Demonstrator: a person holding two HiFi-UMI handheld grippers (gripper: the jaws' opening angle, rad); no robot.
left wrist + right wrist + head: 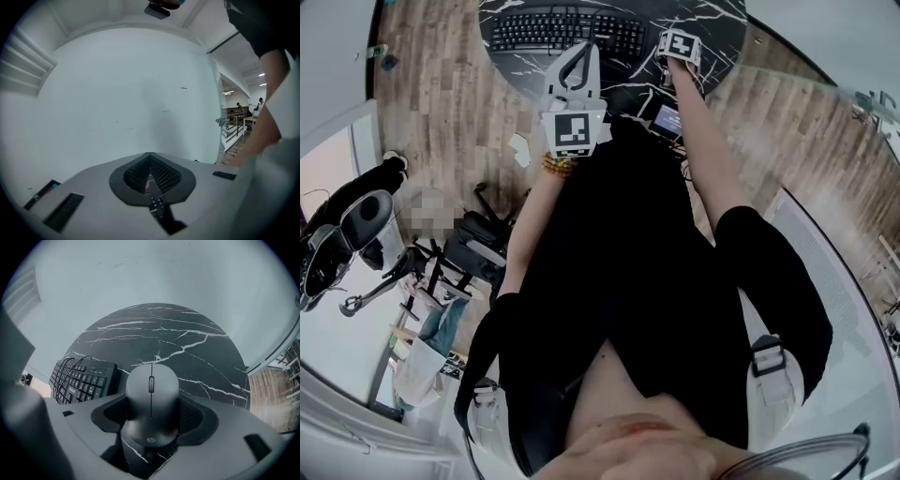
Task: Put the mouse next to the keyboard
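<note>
my right tongs point(151, 414) clamped on the mouse point(151, 390), over the marble table point(197, 352), keyboard point(82, 380) near, to their left, my left tongs point(150, 177) pressed together on nothing, facing a wall point(126, 93)

Round black marble-patterned table point(187, 333) stands on a wood-plank floor point(441, 103), with a plain white wall point(154, 273) directly behind it. Left of the table, a dark chair point(478, 239) stands on the floor among other items too cluttered to identify. Right of the table and farther back, a railing point(229, 129) is visible under lit ceiling strips point(228, 92).
</note>
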